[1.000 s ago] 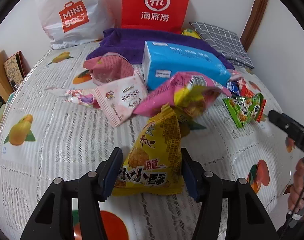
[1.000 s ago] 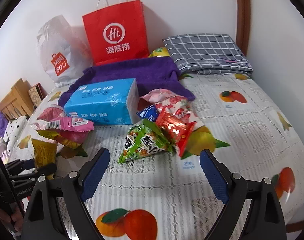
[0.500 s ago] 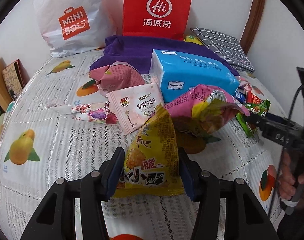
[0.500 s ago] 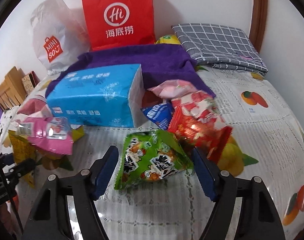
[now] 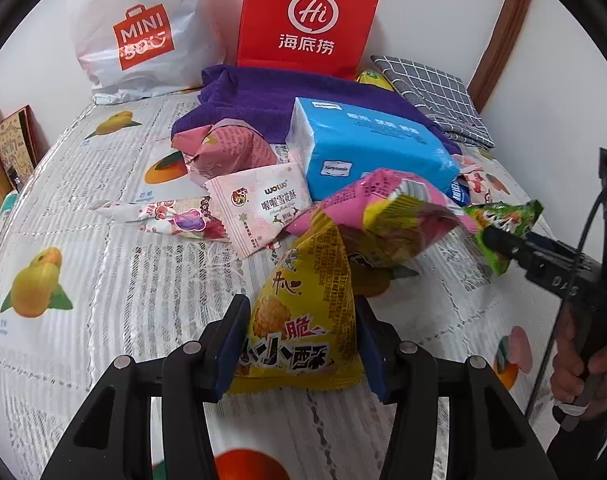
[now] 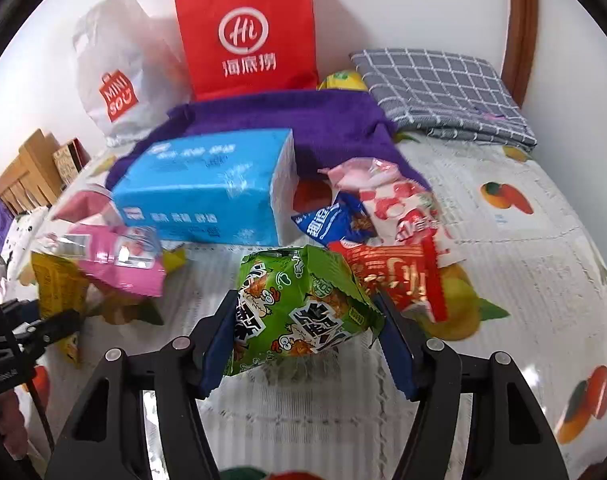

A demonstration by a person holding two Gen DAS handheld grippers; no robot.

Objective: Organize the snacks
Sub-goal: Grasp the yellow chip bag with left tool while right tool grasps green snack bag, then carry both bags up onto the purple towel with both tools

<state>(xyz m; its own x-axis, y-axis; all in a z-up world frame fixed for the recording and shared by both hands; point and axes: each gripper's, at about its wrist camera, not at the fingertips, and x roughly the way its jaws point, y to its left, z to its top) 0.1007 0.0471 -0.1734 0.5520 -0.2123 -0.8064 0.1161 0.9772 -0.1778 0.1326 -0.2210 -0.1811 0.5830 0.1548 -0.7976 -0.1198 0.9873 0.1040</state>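
Note:
A yellow snack bag (image 5: pixel 307 272) stands upright between the blue pads of my left gripper (image 5: pixel 301 320), which is shut on its lower half just above the fruit-print bedspread (image 5: pixel 103 280). In the right wrist view a green snack bag (image 6: pixel 299 300) sits between the pads of my right gripper (image 6: pixel 305 304). The jaws are closing, and both pads press its crumpled sides. The left wrist view shows that green bag (image 5: pixel 507 216) at the right, with a person's hand (image 5: pixel 583 364) on the right gripper's handle.
A blue tissue pack (image 5: pixel 367 148) lies mid-bed among pink snack bags (image 5: pixel 387 212). Red (image 6: pixel 395 276) and blue (image 6: pixel 335 224) packs lie right of the green bag. A purple towel (image 5: pixel 255 92), red paper bag (image 5: pixel 307 20), white shopping bag (image 5: pixel 143 36) and grey checked cloth (image 6: pixel 435 92) line the back wall.
My right gripper moved forward over the green bag and its wide-open jaws narrowed onto it. The left gripper kept hold of the yellow bag and hardly moved.

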